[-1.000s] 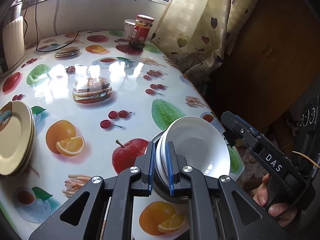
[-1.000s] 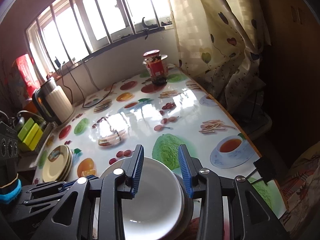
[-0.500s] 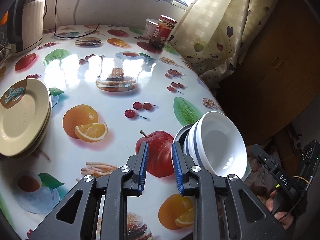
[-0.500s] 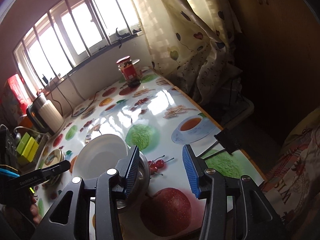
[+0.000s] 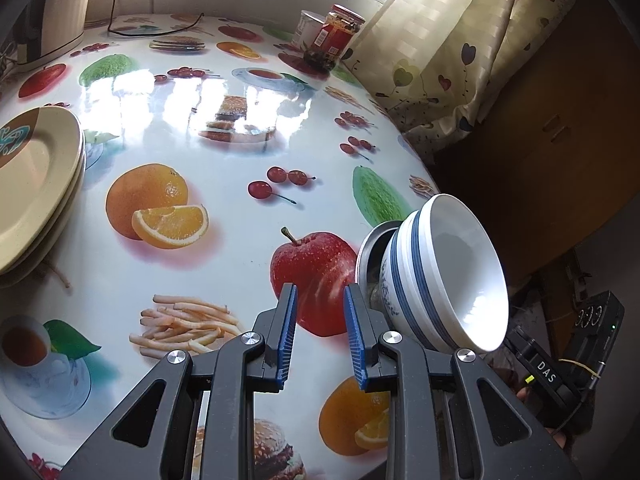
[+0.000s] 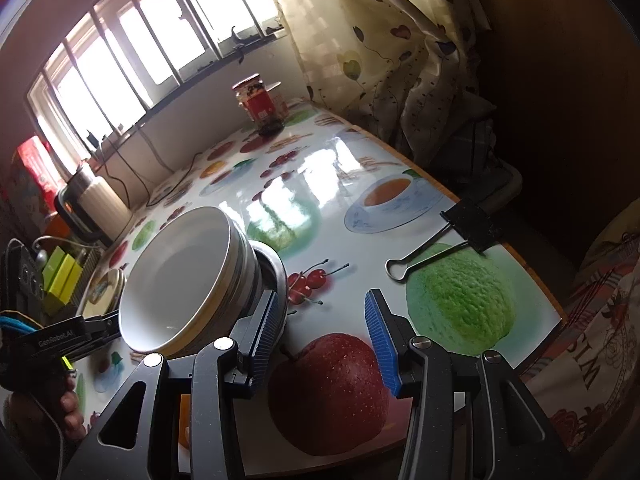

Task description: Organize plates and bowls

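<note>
A stack of white bowls with blue bands (image 5: 448, 272) sits nested in a metal bowl (image 5: 370, 248) near the table's right front edge; it also shows in the right wrist view (image 6: 180, 276). A stack of cream plates (image 5: 32, 184) lies at the table's left edge and shows small in the right wrist view (image 6: 105, 286). My left gripper (image 5: 320, 330) is open and empty, just left of the bowls. My right gripper (image 6: 324, 340) is open and empty, just right of the bowls, its left finger (image 6: 266, 330) beside the metal rim.
A red-labelled jar (image 5: 334, 36) and a white cup (image 5: 308, 28) stand at the far edge by the curtain (image 5: 440, 48). A kettle (image 6: 94, 204) with its cord stands at the far left. A black binder clip (image 6: 452, 236) lies on the right edge of the fruit-print tablecloth (image 5: 224, 148).
My left gripper let go of the bowl rim, opened and drew back to the left. My right gripper came off the bowls and moved right. The bowl stack stays on the table.
</note>
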A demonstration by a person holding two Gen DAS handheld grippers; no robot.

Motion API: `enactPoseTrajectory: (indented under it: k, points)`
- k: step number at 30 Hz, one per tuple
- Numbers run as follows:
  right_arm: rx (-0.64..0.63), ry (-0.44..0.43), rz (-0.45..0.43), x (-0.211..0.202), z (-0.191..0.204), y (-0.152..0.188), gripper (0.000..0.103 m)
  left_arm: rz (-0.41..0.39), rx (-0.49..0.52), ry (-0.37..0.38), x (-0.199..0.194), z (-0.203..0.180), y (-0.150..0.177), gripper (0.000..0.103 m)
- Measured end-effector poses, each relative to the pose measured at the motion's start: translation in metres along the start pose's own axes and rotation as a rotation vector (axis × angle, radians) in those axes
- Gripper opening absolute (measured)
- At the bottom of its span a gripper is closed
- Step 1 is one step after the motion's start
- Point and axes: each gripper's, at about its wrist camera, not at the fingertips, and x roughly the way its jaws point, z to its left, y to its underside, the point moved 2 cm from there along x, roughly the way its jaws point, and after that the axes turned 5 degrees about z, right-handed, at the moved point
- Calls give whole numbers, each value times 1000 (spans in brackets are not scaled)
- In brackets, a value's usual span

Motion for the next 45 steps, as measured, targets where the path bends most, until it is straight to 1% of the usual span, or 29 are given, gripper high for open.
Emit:
enactPoseTrajectory:
  k: [2,6,9,11,15,22,25,27,29,33,34,37,42,45]
  points:
    - [5,-12,13,4,0,2,45,4,0,6,2,1,0,25]
    - [9,-71,32,11,-1,3,45,20,-10,39,8,1,0,25]
    - [14,-95,42,15,-1,5,45,37,-40,74,15,5,0,25]
    - [14,-107,51,18,-2,4,45,39,-58,84,17,8,0,25]
    - [41,-154,57,22,-7,4,45,62,-74,99,22,9,0,25]
    - [100,-249,78,28,-18,5,44,67,-110,145,21,16,0,25]
    - [121,-297,87,30,-21,5,39,66,-131,179,19,21,1,25]
    - [137,-335,92,31,-22,5,34,67,-156,223,18,24,1,25]
    - [153,-362,96,33,-23,5,32,72,-165,257,17,24,2,25]
    - [165,-412,102,34,-23,6,20,79,-162,272,18,21,3,25]
    - [162,-422,104,34,-23,6,19,84,-166,280,19,20,4,25]
    - [158,-431,106,33,-21,5,18,100,-166,298,22,18,4,25]
    - [187,-466,111,36,-25,6,17,103,-195,322,25,19,4,25]
    - [195,-480,113,36,-27,6,17,101,-197,324,26,19,4,25]
